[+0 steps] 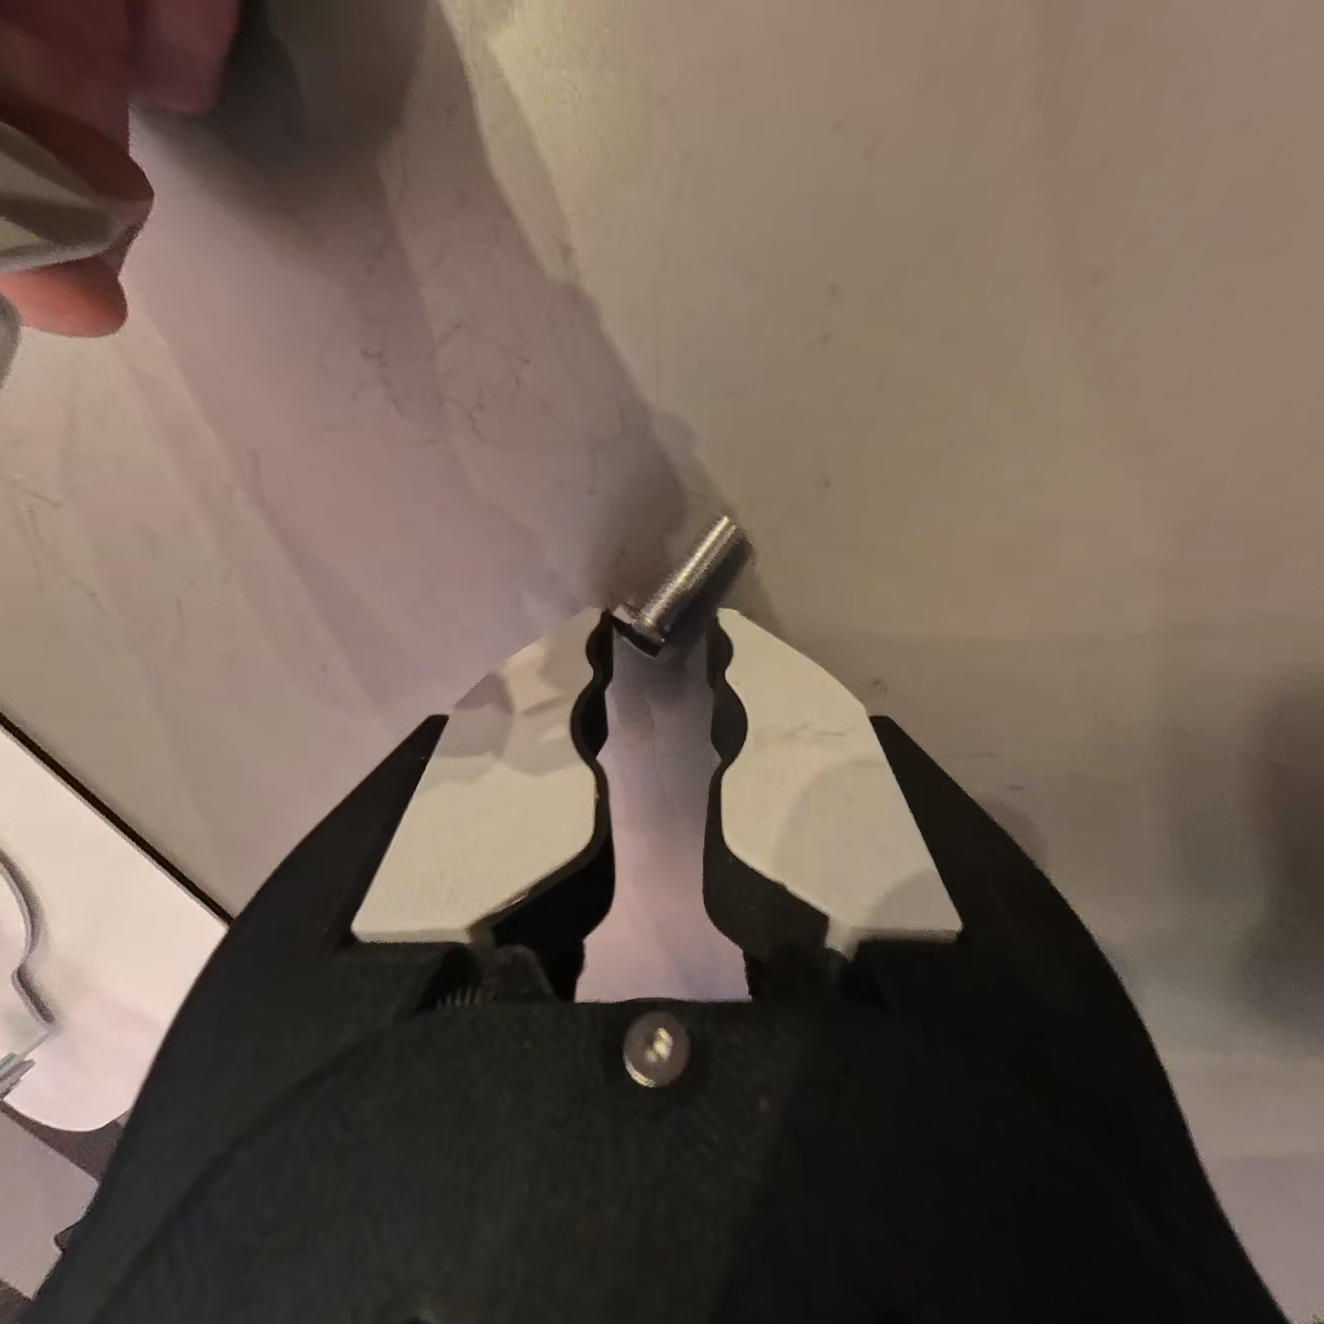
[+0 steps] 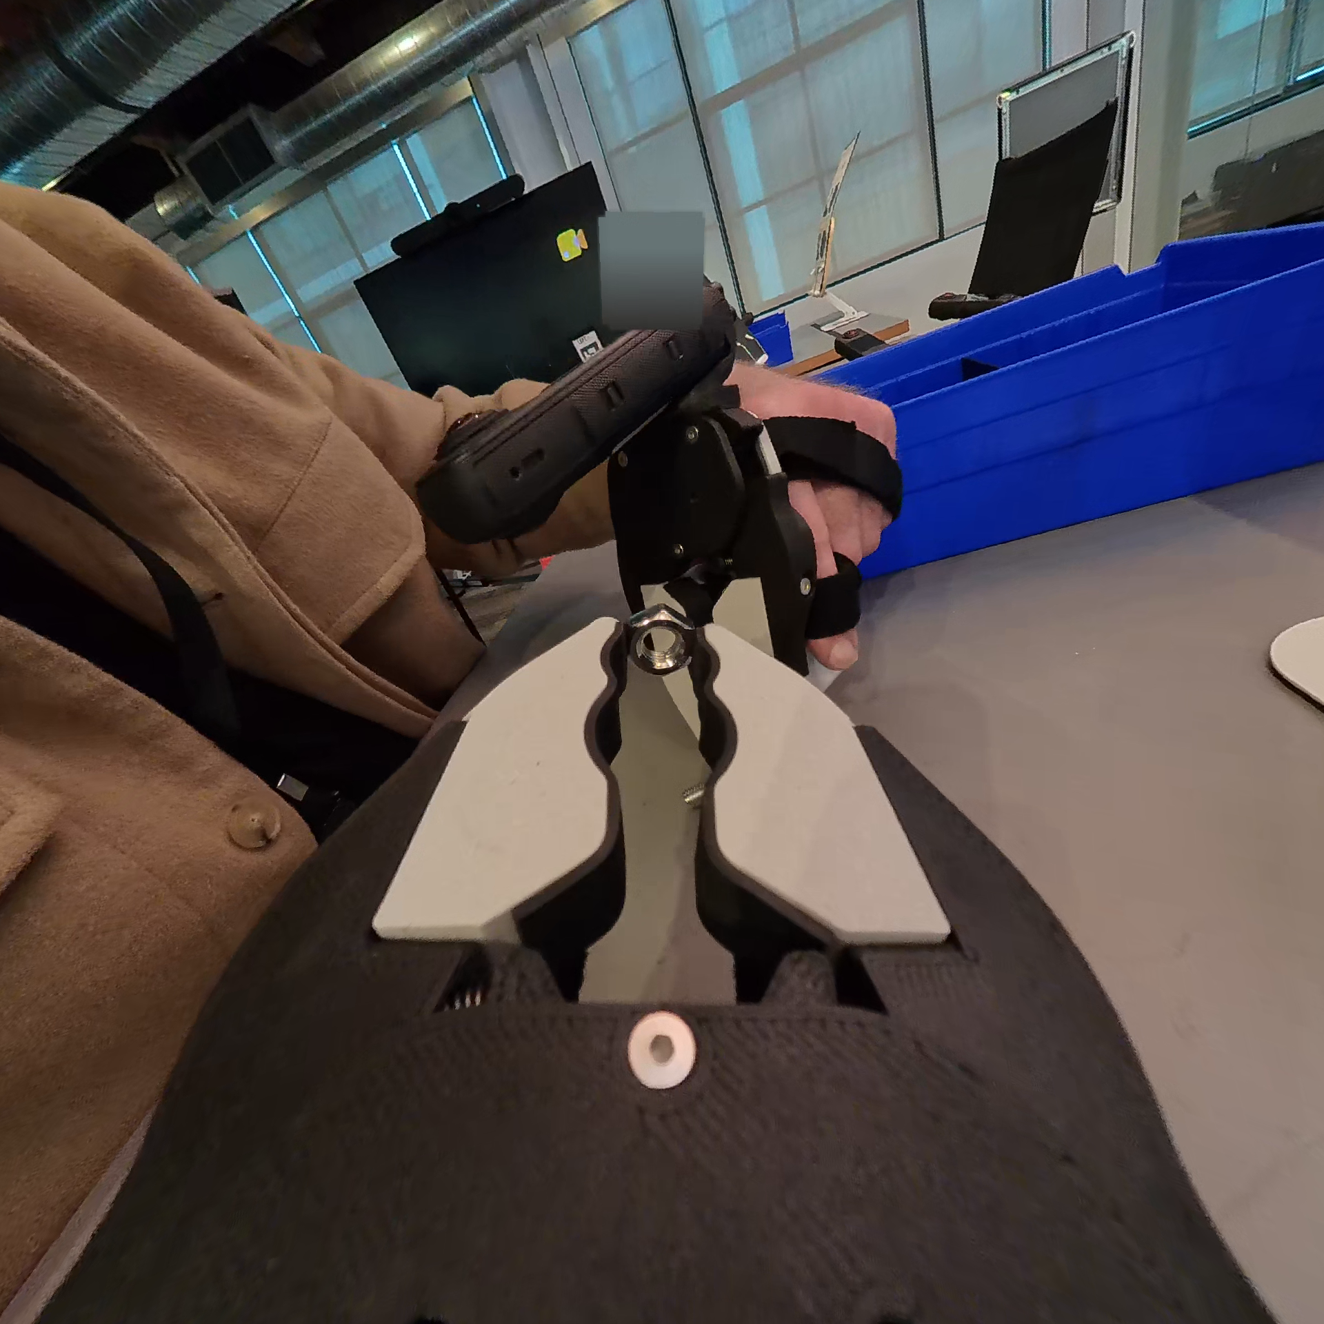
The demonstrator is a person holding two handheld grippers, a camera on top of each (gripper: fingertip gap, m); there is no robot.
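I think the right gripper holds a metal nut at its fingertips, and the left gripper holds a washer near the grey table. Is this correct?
Not quite. The right gripper does hold a nut at its fingertips, but the left gripper holds a bolt, not a washer. The left wrist view shows its head at the fingertips and its shank pointing toward the grey table.

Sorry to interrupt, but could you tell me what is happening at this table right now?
A person in a tan coat holds a gripper in each hand over a grey table. The right gripper pinches a metal nut at the tips of its jaws. The left gripper has a bolt by the head at its tips, jaws barely parted, close above the tabletop. A blue bin sits behind.
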